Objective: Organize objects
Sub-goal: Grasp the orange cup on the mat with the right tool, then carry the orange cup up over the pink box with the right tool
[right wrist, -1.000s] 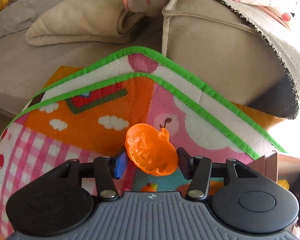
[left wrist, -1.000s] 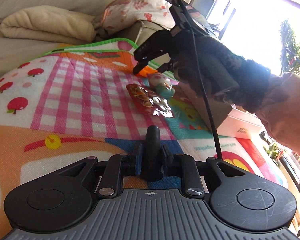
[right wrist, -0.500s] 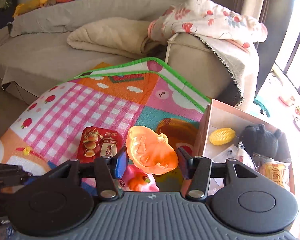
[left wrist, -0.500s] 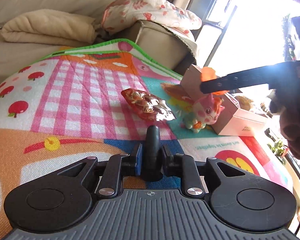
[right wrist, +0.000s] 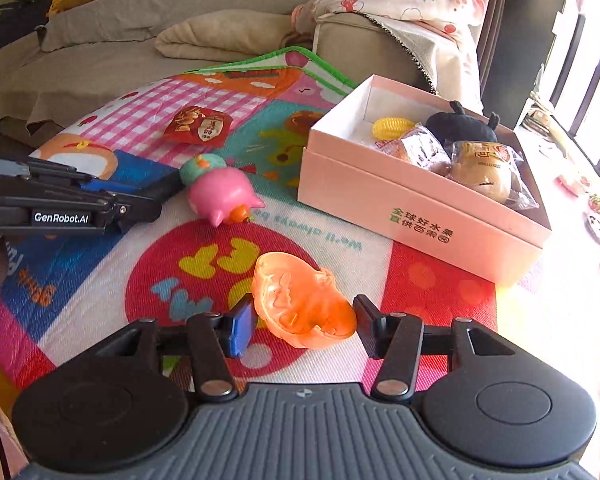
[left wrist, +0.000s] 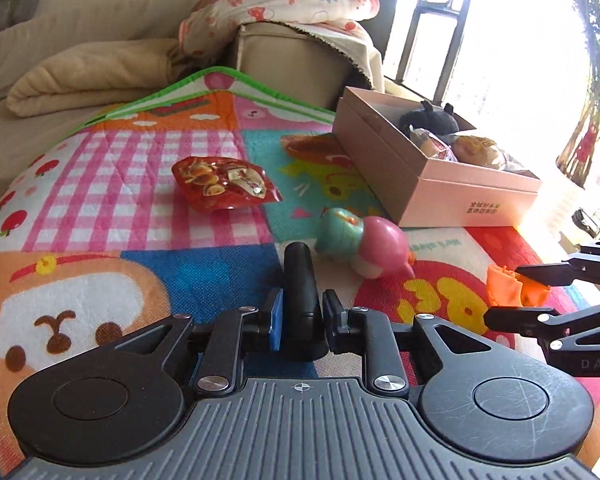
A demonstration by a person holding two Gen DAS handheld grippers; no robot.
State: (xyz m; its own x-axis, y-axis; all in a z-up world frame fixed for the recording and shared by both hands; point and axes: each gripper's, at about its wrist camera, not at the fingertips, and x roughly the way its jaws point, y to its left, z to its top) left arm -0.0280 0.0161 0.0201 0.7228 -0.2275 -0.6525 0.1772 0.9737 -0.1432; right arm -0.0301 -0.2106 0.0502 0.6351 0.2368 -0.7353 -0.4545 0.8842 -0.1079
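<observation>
My right gripper point(right wrist: 304, 326) is shut on an orange pumpkin toy point(right wrist: 300, 300) and hangs low over the mat's red circle, in front of the pink box point(right wrist: 420, 216). The left wrist view shows that pumpkin toy point(left wrist: 512, 286) at its right edge. Between the pads of my left gripper point(left wrist: 303, 320) stands a black stick point(left wrist: 302, 292), gripped upright. A pink and teal figurine point(right wrist: 220, 190) lies tipped on the mat just beyond the left gripper's tip. Farther back on the pink check lies a red snack packet point(right wrist: 198, 126).
The colourful play mat point(right wrist: 80, 288) covers the surface. Inside the box are a yellow corn toy point(right wrist: 392, 127), a black plush point(right wrist: 460, 128) and wrapped snacks point(right wrist: 484, 172). A beige sofa point(right wrist: 140, 24) with folded blankets stands behind; bright windows are on the right.
My right gripper carried the pumpkin from the mat's far edge to the near side, in front of the box. The left view swung right. The figurine, upright half a second ago, now lies tipped.
</observation>
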